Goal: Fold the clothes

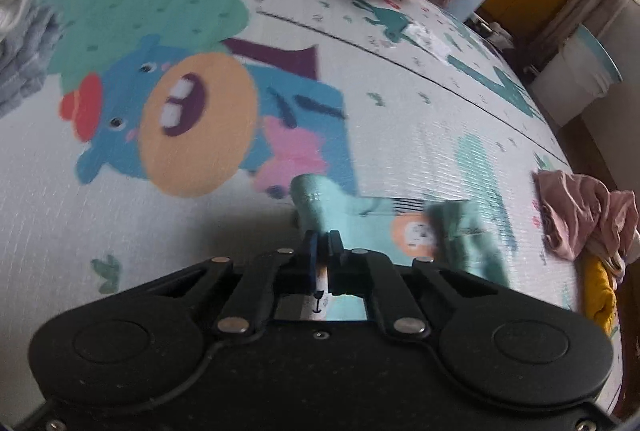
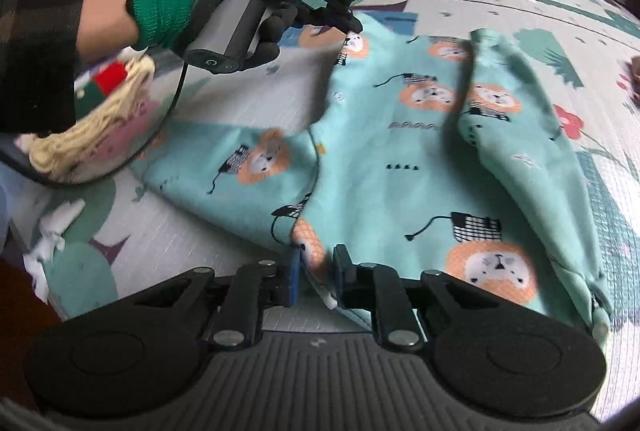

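Spread over the cartoon play mat [image 2: 500,3], the teal lion-print garment [image 2: 400,159] runs lengthwise between the two claws. Right gripper [image 2: 316,271] pinches its near edge; left gripper [image 2: 352,25] is clamped on the far corner (pink clothes [image 1: 576,215] wait aside). Any fold, I'd guess, carries far end toward near.

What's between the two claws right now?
The teal lion-print garment spans from the left claw to the right claw, each pinching an edge; right wrist view shows it.

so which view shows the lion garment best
The right wrist view: the lion garment lies spread across the mat, nearly whole. The left wrist view shows only a blurred strip of it past the left gripper.
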Tool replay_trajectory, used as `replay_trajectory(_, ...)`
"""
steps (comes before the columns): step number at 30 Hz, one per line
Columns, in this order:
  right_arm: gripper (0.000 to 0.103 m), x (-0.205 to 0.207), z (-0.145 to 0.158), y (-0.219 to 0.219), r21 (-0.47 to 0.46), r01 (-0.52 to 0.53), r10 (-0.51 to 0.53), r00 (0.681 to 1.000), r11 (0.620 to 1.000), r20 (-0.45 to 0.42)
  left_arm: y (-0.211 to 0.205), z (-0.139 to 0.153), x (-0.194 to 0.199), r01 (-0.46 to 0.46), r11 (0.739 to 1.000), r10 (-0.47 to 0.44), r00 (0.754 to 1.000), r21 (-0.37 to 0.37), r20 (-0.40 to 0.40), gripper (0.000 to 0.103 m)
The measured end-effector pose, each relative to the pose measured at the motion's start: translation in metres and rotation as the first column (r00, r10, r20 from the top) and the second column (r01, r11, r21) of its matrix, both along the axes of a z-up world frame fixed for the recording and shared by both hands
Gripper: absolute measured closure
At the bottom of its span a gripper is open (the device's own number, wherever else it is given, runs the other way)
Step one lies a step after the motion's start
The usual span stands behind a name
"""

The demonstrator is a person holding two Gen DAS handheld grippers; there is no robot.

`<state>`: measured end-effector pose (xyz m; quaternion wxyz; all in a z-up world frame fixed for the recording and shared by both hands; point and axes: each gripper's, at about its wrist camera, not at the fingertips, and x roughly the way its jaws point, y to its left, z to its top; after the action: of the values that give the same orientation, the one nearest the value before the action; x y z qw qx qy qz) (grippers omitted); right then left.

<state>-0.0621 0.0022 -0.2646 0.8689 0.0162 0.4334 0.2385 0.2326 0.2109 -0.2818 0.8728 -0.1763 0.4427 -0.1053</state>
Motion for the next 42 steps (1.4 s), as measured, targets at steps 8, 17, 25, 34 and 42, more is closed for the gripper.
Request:
replay_trajectory(8, 0.089, 0.006, -0.001, -0.032, 0.081, 0.134, -0.131, 0.99, 0.988, -0.044, -0.053, 0.01, 0.011, 0.063, 0.997, -0.062, 0.998, 0.048, -0.017, 0.101)
replay_trajectory(17, 0.089, 0.019, -0.025, -0.057, 0.125, 0.25, -0.225, 0.957, 0.96, -0.185, -0.088, -0.009, 0.026, 0.035, 0.998, -0.031, 0.997, 0.061, -0.066, 0.101)
replay_trajectory(25, 0.09, 0.017, -0.034, -0.065, 0.151, 0.292, -0.252, 0.939, 0.944, -0.235, -0.083, -0.023, 0.05, -0.066, 0.998, 0.066, 0.988, 0.004, -0.139, 0.101)
replay_trajectory(34, 0.091, 0.011, -0.036, -0.069, 0.175, 0.333, -0.284, 0.924, 0.926, -0.258, -0.087, -0.033, 0.064, -0.08, 0.997, 0.078, 0.984, -0.004, -0.159, 0.101)
replay_trajectory(42, 0.093, 0.014, -0.036, -0.071, 0.183, 0.412, -0.344, 0.885, 0.893, -0.315, -0.036, -0.019, 0.052, 0.006, 0.962, -0.042, 0.991, -0.273, -0.125, 0.075)
